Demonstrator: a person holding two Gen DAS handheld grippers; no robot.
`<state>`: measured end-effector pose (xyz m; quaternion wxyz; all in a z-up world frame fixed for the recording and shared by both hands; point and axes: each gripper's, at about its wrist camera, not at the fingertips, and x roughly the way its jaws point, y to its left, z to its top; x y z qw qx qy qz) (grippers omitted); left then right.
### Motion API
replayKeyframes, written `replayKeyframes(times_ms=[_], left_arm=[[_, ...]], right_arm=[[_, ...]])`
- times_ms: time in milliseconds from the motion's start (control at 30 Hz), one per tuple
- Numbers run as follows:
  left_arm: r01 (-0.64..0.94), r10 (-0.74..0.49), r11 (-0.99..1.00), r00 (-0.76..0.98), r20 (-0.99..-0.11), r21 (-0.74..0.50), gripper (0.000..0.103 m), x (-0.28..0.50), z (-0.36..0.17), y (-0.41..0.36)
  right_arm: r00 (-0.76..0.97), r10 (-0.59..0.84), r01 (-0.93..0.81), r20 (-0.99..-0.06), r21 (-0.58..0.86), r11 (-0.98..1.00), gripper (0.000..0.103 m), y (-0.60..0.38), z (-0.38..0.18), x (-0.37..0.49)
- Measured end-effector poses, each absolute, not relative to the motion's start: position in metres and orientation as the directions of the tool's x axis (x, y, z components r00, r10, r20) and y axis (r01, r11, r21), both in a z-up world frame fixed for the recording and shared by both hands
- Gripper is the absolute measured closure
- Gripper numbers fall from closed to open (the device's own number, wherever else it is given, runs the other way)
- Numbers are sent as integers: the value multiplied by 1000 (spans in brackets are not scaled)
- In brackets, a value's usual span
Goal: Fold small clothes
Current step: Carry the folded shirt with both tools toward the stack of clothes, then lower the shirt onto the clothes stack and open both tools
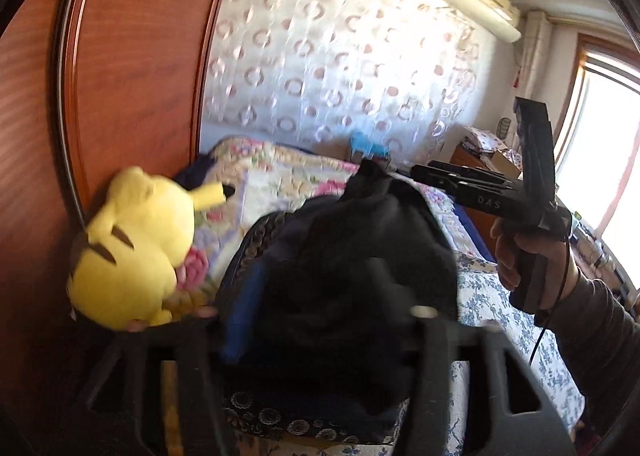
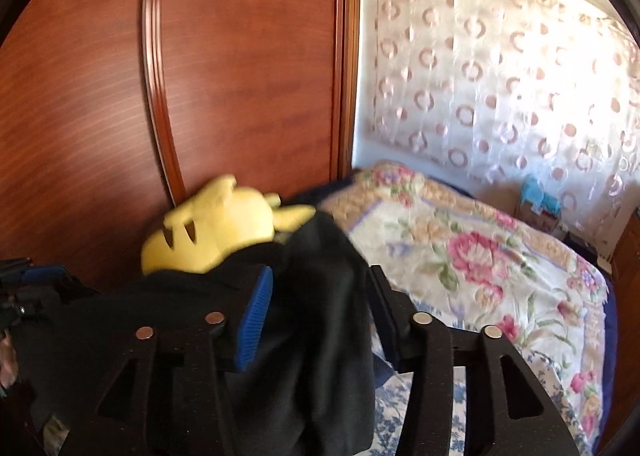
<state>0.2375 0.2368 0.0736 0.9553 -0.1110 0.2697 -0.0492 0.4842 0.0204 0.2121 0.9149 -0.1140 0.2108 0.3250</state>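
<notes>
A black garment hangs bunched over the bed, blurred in the left wrist view. My left gripper stands open, its blue pad and black finger wide apart, with the garment's lower part loose between them. The right gripper, in a person's hand, touches the garment's raised peak from the right. In the right wrist view my right gripper is open too. The black garment drapes through the gap between its fingers, and neither pad squeezes it.
A yellow plush toy lies against the wooden wardrobe at the left. A floral quilt covers the bed's far part, with a blue-flowered sheet nearer. A dark patterned cloth lies under the garment.
</notes>
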Motion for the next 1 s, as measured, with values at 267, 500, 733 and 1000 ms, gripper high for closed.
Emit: replayKeyframes(times_ms=[267, 500, 733, 1000], left_arm=[[58, -119, 989, 858, -500, -134, 25, 218, 77, 208], [103, -139, 989, 868, -477, -102, 24, 195, 82, 174], [113, -133, 991, 889, -437, -72, 24, 168, 88, 130], [136, -134, 990, 895, -426, -24, 24, 138, 89, 71]], right_arm=[[700, 580, -658, -416, -59, 751, 44, -2, 201, 435], [729, 560, -620, -393, -33, 784, 44, -59, 186, 362], [782, 504, -551, -366, -26, 834, 44, -110, 176, 287], [857, 410, -432, -313, -3, 902, 35, -174, 164, 188]])
